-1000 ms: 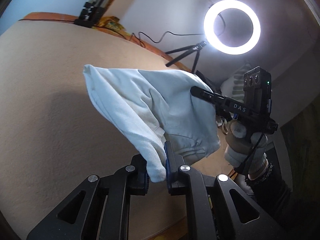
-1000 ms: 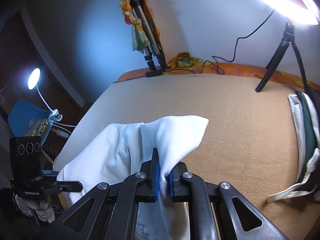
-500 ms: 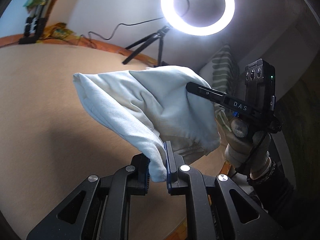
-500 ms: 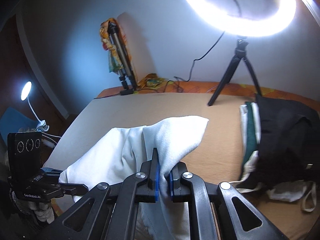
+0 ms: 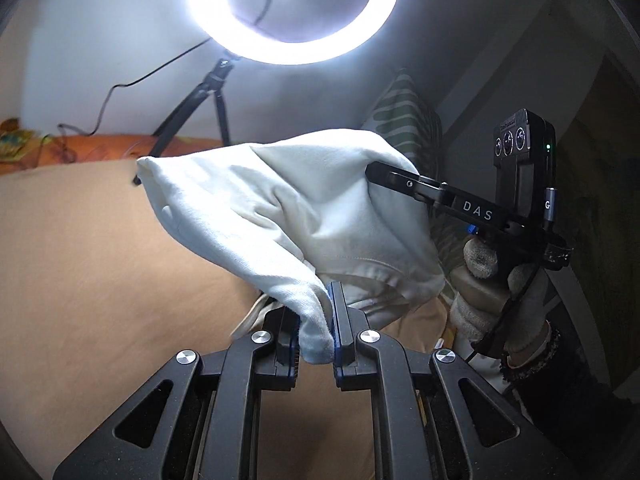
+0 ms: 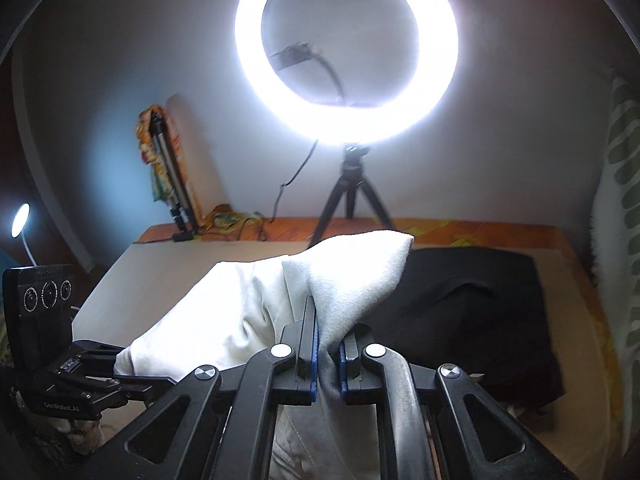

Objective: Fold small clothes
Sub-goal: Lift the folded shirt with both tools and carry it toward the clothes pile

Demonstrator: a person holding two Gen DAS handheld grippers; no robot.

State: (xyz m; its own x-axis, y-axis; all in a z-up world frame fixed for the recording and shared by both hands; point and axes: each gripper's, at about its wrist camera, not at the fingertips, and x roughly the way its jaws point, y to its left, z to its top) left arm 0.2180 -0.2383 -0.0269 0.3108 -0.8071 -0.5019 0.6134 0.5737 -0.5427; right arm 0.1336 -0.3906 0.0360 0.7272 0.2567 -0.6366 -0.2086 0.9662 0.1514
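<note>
Left claw and right claw pinch soft, rumpled white garment.

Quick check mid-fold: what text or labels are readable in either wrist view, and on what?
"DAS": on the arm of the right hand-held gripper, left wrist view.
"GenRobot.AI": on the body of the left hand-held gripper, right wrist view.
Small print atop each gripper's camera block: too small to read.
White garment: no text visible.
</note>
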